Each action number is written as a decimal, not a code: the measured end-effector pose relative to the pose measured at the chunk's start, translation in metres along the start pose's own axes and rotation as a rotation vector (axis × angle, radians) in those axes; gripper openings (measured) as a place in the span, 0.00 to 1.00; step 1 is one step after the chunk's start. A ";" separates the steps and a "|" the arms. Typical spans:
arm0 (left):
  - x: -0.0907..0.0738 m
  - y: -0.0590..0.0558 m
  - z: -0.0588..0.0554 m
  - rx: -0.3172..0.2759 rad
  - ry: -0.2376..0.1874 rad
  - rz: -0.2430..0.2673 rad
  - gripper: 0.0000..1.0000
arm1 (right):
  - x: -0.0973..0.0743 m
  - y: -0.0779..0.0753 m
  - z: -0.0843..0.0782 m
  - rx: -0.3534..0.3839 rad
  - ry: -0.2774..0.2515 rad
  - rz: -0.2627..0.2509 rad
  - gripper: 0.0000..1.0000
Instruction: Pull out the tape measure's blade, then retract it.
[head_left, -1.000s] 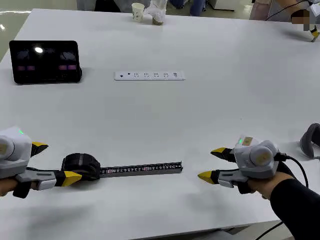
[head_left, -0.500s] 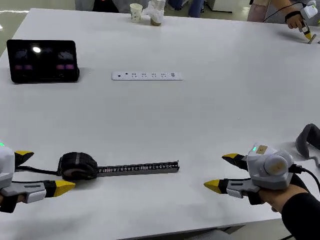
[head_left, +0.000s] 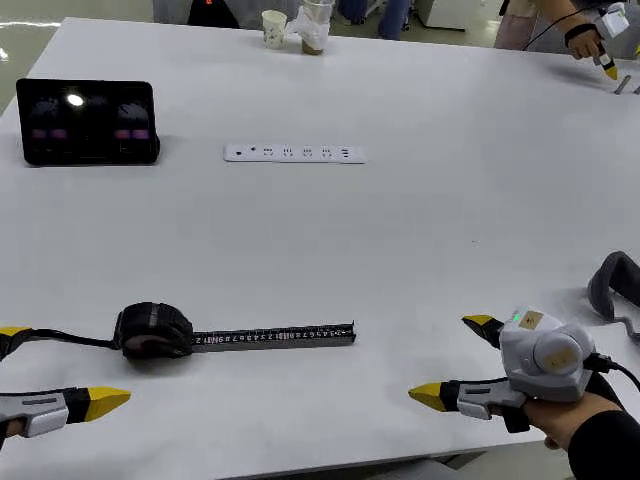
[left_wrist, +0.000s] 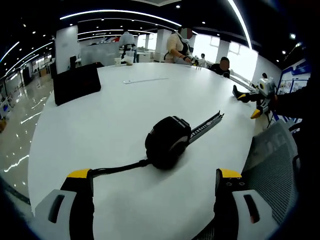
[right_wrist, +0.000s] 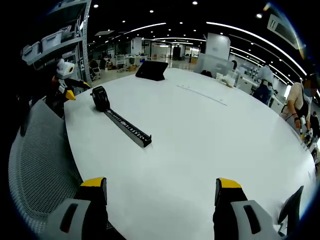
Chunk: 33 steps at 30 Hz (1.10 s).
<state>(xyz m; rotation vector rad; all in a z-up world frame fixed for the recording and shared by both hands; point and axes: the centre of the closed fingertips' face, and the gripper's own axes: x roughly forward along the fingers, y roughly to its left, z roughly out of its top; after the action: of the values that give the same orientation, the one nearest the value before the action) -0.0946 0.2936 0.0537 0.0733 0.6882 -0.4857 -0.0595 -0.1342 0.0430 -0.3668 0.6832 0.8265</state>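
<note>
A black tape measure (head_left: 153, 331) (left_wrist: 167, 140) (right_wrist: 100, 97) lies on the white table (head_left: 420, 200), its blade (head_left: 275, 337) (left_wrist: 205, 126) (right_wrist: 127, 128) drawn out to the right and lying flat. A black strap (head_left: 70, 341) trails left from the case. My left gripper (head_left: 45, 370) (left_wrist: 155, 180) is open at the table's front left, a little short of the case, touching nothing. My right gripper (head_left: 455, 360) (right_wrist: 160, 187) is open at the front right, well clear of the blade's tip, and holds nothing.
A dark tablet (head_left: 88, 122) stands at the back left, a white power strip (head_left: 294, 153) lies mid-table, and paper cups (head_left: 274, 26) sit at the far edge. A grey object (head_left: 612, 288) lies at the right edge. Another person's hand with a gripper (head_left: 592, 38) works at the far right.
My left gripper has let go of the tape measure case and drawn back to the left. My right gripper has also backed off to the right. The blade stays extended.
</note>
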 end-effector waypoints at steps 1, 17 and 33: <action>-0.001 0.000 0.000 0.005 -0.004 0.001 0.99 | -0.001 -0.001 -0.002 0.004 -0.001 -0.004 0.92; -0.013 -0.014 0.002 0.071 -0.040 0.009 0.99 | -0.013 -0.002 -0.030 0.057 0.009 -0.039 0.99; -0.010 -0.009 0.002 0.053 -0.029 0.019 0.99 | -0.013 0.006 -0.029 0.050 -0.007 -0.029 0.99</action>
<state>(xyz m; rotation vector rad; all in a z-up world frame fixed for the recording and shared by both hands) -0.1045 0.2890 0.0626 0.1227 0.6454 -0.4863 -0.0822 -0.1531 0.0307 -0.3278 0.6891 0.7820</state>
